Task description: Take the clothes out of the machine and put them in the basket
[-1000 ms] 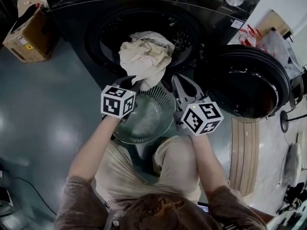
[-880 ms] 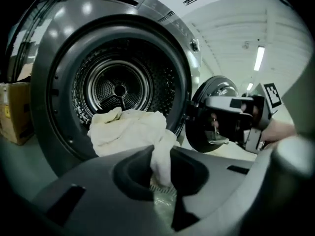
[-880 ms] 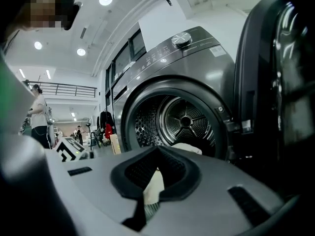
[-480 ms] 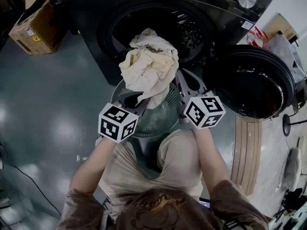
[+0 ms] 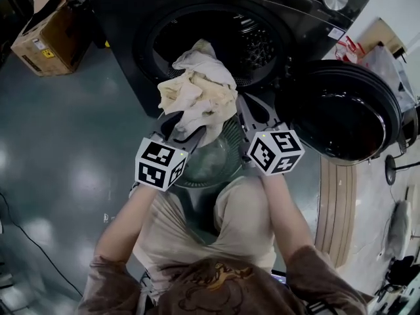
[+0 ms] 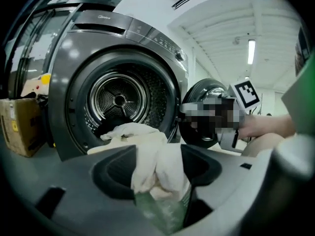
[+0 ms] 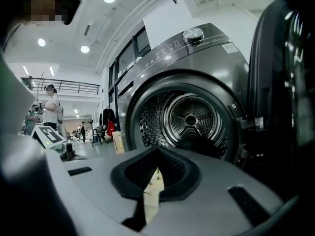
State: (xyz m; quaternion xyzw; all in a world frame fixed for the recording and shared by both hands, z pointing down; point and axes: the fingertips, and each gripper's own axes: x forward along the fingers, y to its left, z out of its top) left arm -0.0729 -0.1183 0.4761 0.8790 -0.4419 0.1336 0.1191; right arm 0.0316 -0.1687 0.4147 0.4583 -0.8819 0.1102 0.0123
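Observation:
A crumpled cream cloth (image 5: 197,94) hangs in front of the open drum (image 5: 252,35) of the dark machine, above the green basket (image 5: 220,166). My left gripper (image 5: 182,126) is under the cloth's lower end. In the left gripper view the cloth (image 6: 157,168) drapes down between the jaws, which have just been opening and stand apart from it, with the basket (image 6: 167,215) below. My right gripper (image 5: 244,105) sits at the cloth's right edge, its tips together. In the right gripper view the gripper (image 7: 157,151) points at the drum (image 7: 189,119), and only a cream sliver shows through its slit.
The machine's round door (image 5: 341,113) stands swung open at the right. A cardboard box (image 5: 42,35) sits on the floor at the far left. The person's knees are just behind the basket. Cables lie at the left edge.
The cloth has come out of the drum's mouth and now hangs over the basket. The left gripper drew back with it, and its jaws have spread. The right gripper barely moved.

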